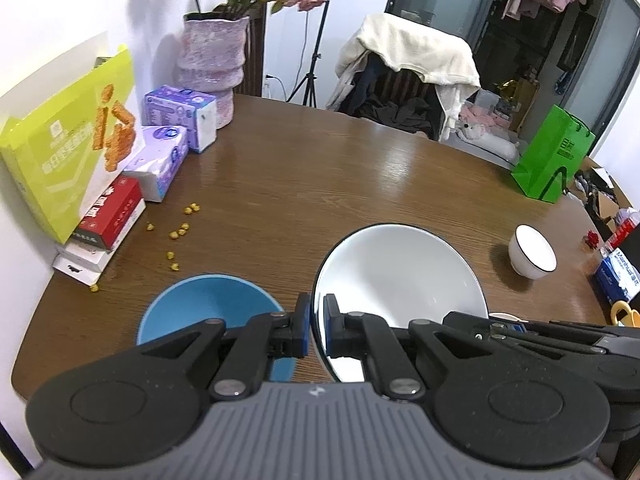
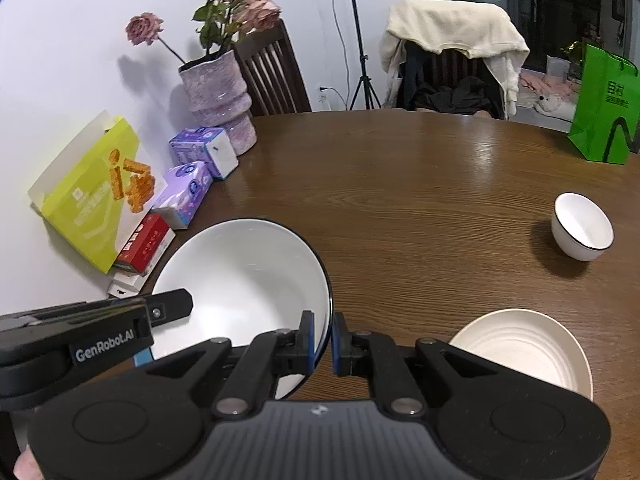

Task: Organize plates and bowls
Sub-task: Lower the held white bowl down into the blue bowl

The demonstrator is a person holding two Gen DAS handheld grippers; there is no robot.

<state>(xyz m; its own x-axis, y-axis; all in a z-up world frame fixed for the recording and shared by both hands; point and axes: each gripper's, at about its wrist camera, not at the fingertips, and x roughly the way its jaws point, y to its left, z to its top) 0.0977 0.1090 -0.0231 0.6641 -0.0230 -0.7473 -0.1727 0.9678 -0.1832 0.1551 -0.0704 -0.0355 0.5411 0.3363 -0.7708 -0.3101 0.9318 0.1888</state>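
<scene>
A large white bowl with a dark rim (image 1: 400,276) (image 2: 248,276) is held between both grippers over the brown table (image 1: 320,184). My left gripper (image 1: 317,326) is shut on its left rim. My right gripper (image 2: 323,340) is shut on its right rim. A blue bowl (image 1: 208,308) sits on the table just left of the white one, partly hidden by my left fingers. To the right lies a cream ribbed plate (image 2: 524,352). A small white bowl (image 1: 532,254) (image 2: 582,226) stands farther right.
Along the left wall stand a yellow-green box (image 1: 68,152), a red box (image 1: 112,212), purple tissue packs (image 1: 160,164) and a pink vase with flowers (image 1: 212,64). Small yellow bits (image 1: 180,232) lie scattered nearby. A green bag (image 1: 552,156) stands at the far right edge, and a chair draped with clothes (image 2: 452,52) behind the table.
</scene>
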